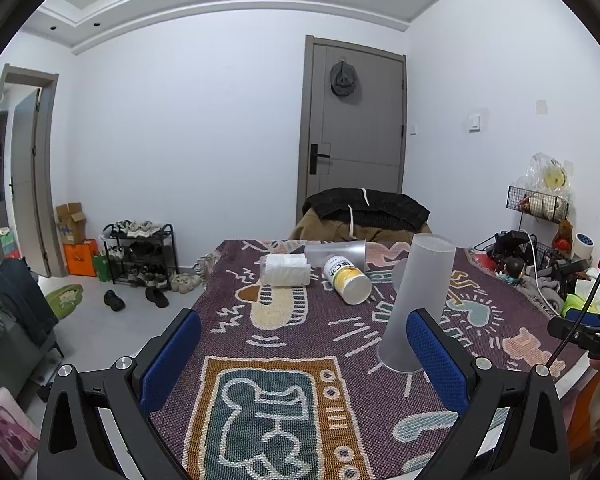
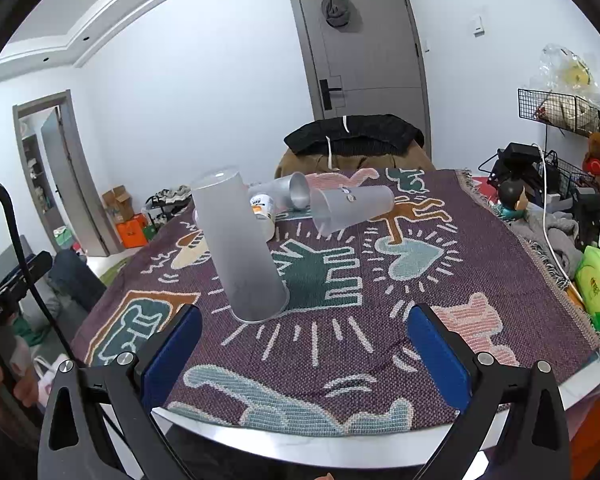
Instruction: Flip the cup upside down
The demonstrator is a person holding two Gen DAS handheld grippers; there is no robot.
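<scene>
Right wrist view: a second frosted cup [image 2: 354, 208] lies on its side behind the tall one, beside a metal tumbler [image 2: 290, 196]; the left view hardly shows it.
Left wrist view: a ribbed clear container [image 1: 286, 269] and a yellow-labelled bottle [image 1: 346, 278] lie on their sides.
Tall frosted cup [image 1: 418, 302]: mouth down, closed base up, on the patterned cloth [image 2: 380, 280], just beyond the grippers.
Room: grey door [image 1: 354, 120], shoe rack [image 1: 140, 252], wire shelf [image 2: 556, 112].
Left gripper [image 1: 304, 354]: fingers wide apart, empty, right pad [image 1: 436, 356] in front of the cup's rim.
Right gripper [image 2: 306, 350]: fingers wide apart, empty, low over the table edge [image 2: 300, 446].
</scene>
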